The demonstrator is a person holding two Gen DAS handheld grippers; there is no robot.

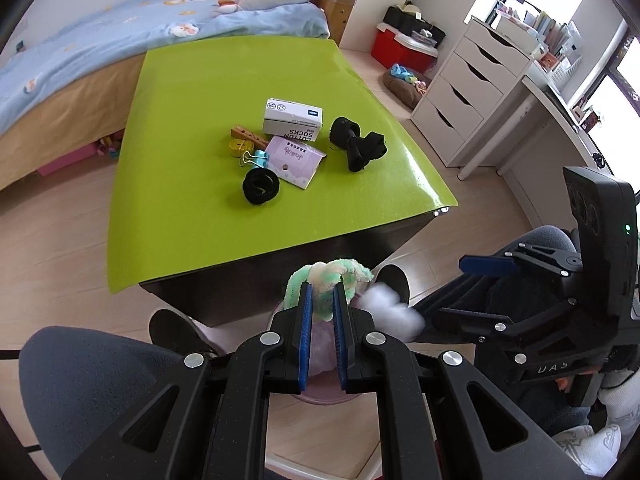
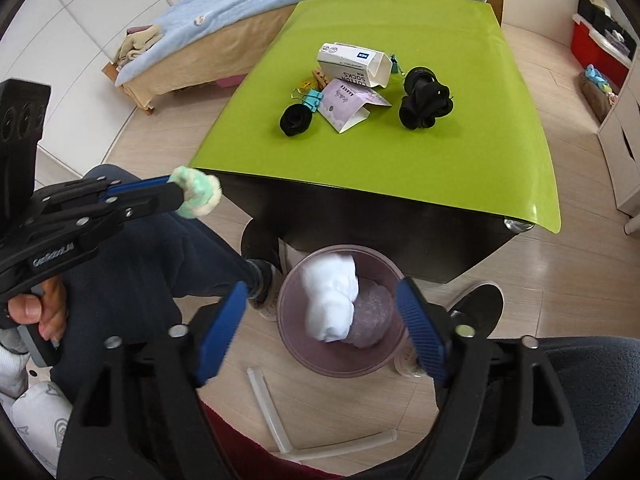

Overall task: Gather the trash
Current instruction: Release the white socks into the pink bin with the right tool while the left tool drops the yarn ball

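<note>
Here we hold the left tool (image 1: pixel 322 294) nearly closed, its blue pads pinching a fluffy green-and-white scrap (image 1: pixel 328 276) in the air, just off the near edge of the green tabletop (image 1: pixel 200 220). Our right tool (image 2: pixel 320 328) stands wide apart above the round bin (image 2: pixel 340 364), which sits on the floor just before that tabletop. A white wad (image 2: pixel 330 300) is between those pads without touching them, inside the bin's rim. Up on the tabletop lie a white sock box (image 1: pixel 292 120), a lilac packet (image 1: pixel 294 160) and black rolled socks (image 1: pixel 260 186).
</note>
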